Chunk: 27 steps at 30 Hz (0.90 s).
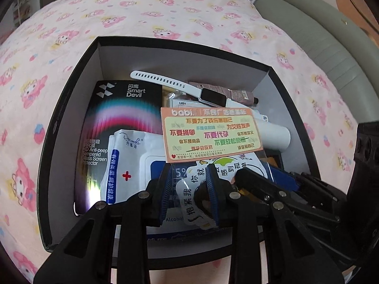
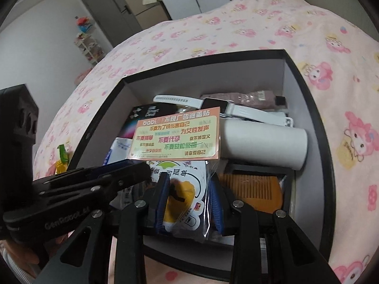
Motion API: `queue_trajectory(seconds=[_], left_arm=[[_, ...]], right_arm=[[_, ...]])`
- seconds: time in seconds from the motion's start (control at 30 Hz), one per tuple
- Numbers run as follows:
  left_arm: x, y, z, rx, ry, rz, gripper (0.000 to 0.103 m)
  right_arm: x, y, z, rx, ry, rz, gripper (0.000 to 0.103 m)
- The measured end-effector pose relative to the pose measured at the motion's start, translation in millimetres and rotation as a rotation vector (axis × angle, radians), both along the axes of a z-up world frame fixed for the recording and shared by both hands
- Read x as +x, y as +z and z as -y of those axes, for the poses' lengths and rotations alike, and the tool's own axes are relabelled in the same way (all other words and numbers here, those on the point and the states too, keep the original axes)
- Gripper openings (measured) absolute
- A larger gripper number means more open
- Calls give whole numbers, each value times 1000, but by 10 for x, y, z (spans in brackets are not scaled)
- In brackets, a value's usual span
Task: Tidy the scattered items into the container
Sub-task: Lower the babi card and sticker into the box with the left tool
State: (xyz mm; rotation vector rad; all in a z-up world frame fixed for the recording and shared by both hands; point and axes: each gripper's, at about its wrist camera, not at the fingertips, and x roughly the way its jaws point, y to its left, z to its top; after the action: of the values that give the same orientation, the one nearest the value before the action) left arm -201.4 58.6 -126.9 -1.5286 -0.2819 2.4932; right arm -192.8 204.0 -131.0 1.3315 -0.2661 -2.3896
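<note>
A black box [image 1: 71,75] with white inside walls [image 2: 308,75] sits on a pink cartoon bedsheet. It holds a screen protector pack [image 1: 113,108], a wipes pack [image 1: 132,156], a white watch [image 1: 180,87], a white cylinder [image 2: 263,142], a brown comb [image 2: 253,189]. A clear sticker packet with an orange card [image 1: 210,135] [image 2: 177,139] lies on top. Both grippers hover at the box's near side, open, with the packet's near end between the fingers of my left gripper [image 1: 189,187] and my right gripper [image 2: 189,201].
The bedsheet [image 1: 165,14] surrounds the box. A grey-green headboard cushion [image 1: 331,35] runs at the right. A small green and yellow wrapped item [image 2: 62,158] lies on the sheet left of the box. A door and shelves stand beyond the bed.
</note>
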Motion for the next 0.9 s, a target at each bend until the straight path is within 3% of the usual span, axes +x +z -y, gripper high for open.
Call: queue_trajectory(seconds=[0.33, 0.53, 0.63, 0.7, 0.83, 0.9], left_arm=[[-101, 4, -53, -28, 2, 22, 31], [12, 14, -8, -72, 53, -2, 34], [61, 36, 11, -97, 70, -34, 35], [49, 32, 61, -79, 75, -23, 35], [-11, 3, 188, 55, 91, 23, 40], [-77, 7, 179, 33, 101, 18, 40]], right_arm=[[-1, -29, -61, 19, -20, -6, 30], [81, 117, -69, 30, -31, -112, 30], [48, 93, -81, 27, -42, -111, 30], [46, 64, -95, 39, -57, -101, 30], [128, 86, -153, 80, -110, -132, 30], [164, 83, -159, 96, -122, -146, 30]])
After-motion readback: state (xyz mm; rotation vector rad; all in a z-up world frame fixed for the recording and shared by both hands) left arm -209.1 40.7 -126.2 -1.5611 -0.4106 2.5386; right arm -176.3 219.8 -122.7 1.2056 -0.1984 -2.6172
